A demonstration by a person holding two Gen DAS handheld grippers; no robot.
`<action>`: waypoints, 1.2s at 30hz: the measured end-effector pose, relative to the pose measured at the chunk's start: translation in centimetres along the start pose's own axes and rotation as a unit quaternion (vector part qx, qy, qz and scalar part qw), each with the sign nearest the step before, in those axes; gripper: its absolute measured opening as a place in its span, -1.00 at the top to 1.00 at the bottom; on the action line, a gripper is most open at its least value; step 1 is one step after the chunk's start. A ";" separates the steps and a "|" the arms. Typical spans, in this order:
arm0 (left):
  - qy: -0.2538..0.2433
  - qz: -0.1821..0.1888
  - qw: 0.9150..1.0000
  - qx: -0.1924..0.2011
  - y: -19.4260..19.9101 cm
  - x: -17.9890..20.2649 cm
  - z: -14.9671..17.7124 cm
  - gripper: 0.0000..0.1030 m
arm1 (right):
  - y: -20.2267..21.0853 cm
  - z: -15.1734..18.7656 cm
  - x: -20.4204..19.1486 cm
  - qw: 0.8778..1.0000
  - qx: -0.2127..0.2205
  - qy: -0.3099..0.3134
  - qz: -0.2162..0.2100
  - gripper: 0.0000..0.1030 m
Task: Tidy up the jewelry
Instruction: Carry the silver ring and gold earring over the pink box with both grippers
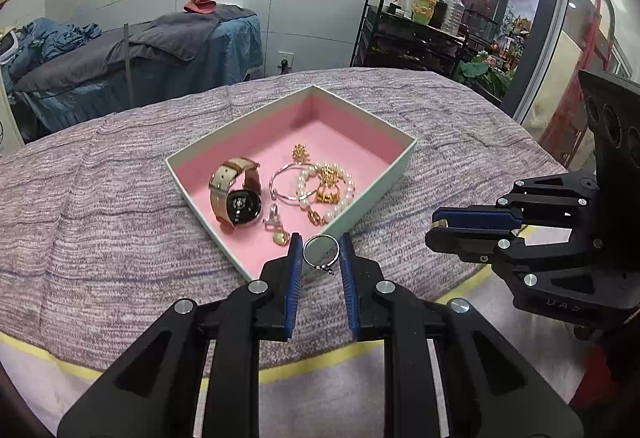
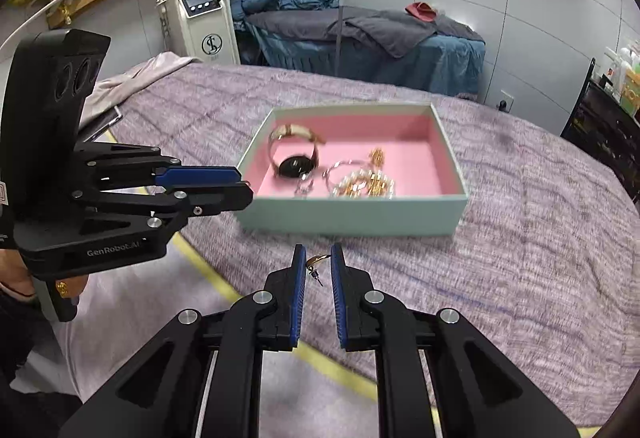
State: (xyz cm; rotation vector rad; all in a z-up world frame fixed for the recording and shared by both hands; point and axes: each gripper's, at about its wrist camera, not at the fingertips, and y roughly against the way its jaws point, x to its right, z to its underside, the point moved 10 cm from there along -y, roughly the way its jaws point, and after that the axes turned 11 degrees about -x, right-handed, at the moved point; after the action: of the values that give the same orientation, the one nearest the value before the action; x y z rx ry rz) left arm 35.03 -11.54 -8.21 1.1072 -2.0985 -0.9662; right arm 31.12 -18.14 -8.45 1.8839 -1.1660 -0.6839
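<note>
Over the near corner of the pale green, pink-lined box [image 1: 400, 164], in the left wrist view, the left gripper [image 1: 321, 249] grasps a silver ring [image 1: 321, 249] upright between its blue-padded jaws. The box sits on a surface draped in mauve woven cloth [image 1: 100, 198]. Inside it lie a watch [image 1: 236, 196] with a beige strap, a thin silver bangle [image 1: 286, 184], a pearl bracelet [image 1: 332, 194] tangled with gold pieces, and a small gold pendant [image 1: 281, 237] near the front edge. The right gripper [image 1: 434, 224] hovers to the right, jaws nearly together with something gold at their tips.

In the right wrist view, the right gripper [image 2: 318, 262] clenches a small gold earring [image 2: 316, 261], its post pointing down, just short of the box [image 2: 352, 216]. The left gripper [image 2: 244, 186] hangs beside the box's left corner.
</note>
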 end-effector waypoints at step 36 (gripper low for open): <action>0.030 -0.003 0.995 -0.091 -8.3 -2.9 -3.4 0.62 | -12.0 -8.2 4.4 0.992 -0.098 -0.082 0.005 0.75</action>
State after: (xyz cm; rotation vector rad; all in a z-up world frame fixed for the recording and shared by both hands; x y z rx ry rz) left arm 42.66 -13.44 -13.38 1.0365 -1.9184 -1.0899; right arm 44.99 -16.20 -14.36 1.6824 -1.1639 -0.9274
